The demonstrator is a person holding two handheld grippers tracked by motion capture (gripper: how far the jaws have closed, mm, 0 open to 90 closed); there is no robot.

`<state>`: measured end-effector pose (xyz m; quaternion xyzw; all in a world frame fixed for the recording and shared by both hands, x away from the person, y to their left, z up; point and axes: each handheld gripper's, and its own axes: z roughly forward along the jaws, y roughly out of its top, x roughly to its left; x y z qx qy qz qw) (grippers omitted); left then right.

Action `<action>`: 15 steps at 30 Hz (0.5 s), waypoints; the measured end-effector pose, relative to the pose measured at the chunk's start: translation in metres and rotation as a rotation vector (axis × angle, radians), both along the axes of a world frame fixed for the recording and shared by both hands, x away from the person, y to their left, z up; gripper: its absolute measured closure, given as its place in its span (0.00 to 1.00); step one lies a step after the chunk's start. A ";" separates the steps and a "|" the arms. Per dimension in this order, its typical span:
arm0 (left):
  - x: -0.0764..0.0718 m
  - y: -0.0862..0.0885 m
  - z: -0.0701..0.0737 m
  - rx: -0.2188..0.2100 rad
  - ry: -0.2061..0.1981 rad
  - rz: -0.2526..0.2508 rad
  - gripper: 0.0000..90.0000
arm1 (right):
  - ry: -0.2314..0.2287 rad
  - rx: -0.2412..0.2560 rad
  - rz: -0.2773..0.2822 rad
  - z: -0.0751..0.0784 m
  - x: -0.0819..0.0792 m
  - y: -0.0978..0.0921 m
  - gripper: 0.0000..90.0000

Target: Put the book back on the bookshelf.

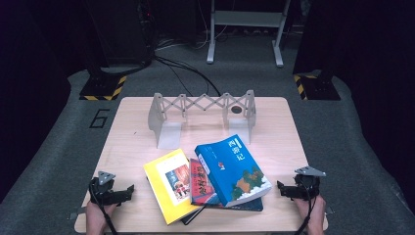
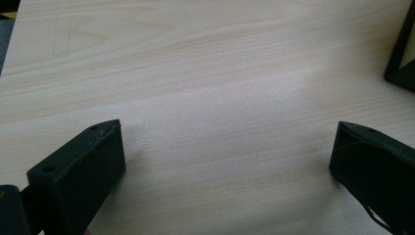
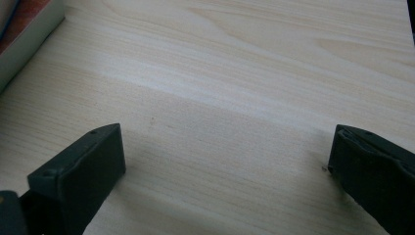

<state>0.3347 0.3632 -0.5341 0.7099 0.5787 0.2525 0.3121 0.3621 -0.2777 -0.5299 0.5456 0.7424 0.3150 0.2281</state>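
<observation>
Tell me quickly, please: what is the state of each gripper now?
Left gripper: open, holding nothing, above the bare light wooden table.
Right gripper: open, holding nothing, beside the thick blue book.

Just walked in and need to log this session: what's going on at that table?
A person holds a gripper in each hand, resting at the near corners of the wooden table. The left gripper and right gripper both have their jaws open and hold nothing. Between them lies a loose pile of books: a blue book on top, a red book and a yellow book beside it. An empty expandable book rack stands behind.
</observation>
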 end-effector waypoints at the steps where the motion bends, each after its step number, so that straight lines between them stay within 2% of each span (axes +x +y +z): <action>1: 0.000 0.000 0.000 0.000 0.000 0.000 0.00 | 0.000 0.000 0.000 0.000 0.000 0.000 0.00; 15: 0.000 -0.001 0.000 -0.002 0.003 0.006 0.00 | 0.000 0.000 0.014 0.001 -0.001 -0.001 0.03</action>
